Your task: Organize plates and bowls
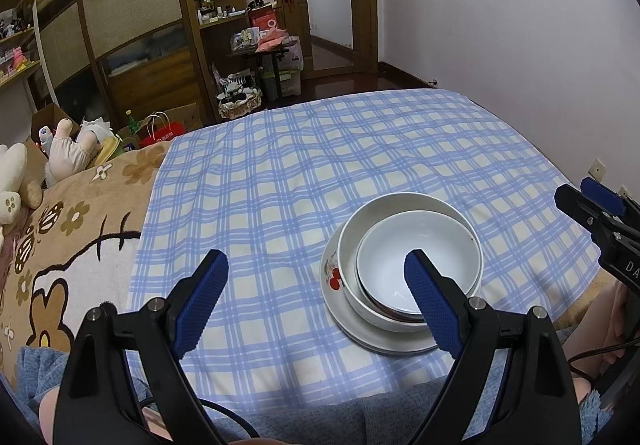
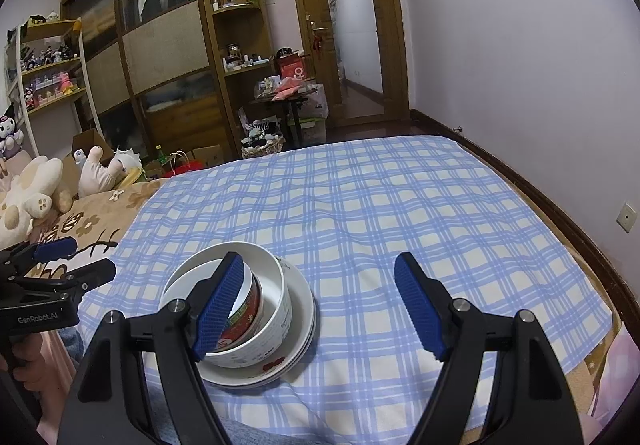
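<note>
- The left gripper (image 1: 316,297) has its jaws spread wide with nothing between them; below the gap lies bare blue-checked cloth (image 1: 280,173) spread over the bed.
- The stack of dishes sits just right of that gap: the right blue pad (image 1: 432,309) overlaps the small white bowl (image 1: 416,269) in the left wrist view; contact cannot be told.
- That small bowl is nested inside a larger white bowl (image 1: 376,309), which rests on a plate (image 1: 344,317) with a red fruit print.
- The right gripper (image 2: 320,309) also has its jaws spread and holds nothing.
- In the right wrist view, the stack lies left of the gap, behind the left pad (image 2: 220,309); the small bowl (image 2: 248,313) has a red-patterned outside and leans.
- Plush toys (image 2: 36,197) lie far left of the jaws.
</note>
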The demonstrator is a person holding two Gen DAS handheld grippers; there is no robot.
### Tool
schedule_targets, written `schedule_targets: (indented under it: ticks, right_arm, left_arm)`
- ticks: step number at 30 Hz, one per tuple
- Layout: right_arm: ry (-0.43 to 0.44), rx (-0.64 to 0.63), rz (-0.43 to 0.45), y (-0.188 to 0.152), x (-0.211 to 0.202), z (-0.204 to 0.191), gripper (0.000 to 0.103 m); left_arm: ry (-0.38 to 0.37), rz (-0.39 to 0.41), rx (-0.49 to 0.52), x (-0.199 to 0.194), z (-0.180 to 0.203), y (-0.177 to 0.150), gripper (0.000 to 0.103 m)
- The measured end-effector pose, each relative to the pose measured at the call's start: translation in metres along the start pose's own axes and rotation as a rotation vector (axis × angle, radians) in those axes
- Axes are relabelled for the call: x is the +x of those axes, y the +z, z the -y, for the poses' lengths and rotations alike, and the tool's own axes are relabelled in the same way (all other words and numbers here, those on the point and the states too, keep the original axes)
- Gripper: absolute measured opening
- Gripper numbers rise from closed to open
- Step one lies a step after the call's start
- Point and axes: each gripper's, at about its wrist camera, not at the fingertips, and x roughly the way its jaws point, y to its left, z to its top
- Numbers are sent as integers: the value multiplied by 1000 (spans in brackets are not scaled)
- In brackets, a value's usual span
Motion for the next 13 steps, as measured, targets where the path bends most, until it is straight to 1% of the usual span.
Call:
schedule_targets:
  ticks: [13]
  right_arm:
    - [-1, 1, -1, 0, 1, 3, 82]
  left_arm:
    - [2, 0, -1, 0, 0, 0, 89]
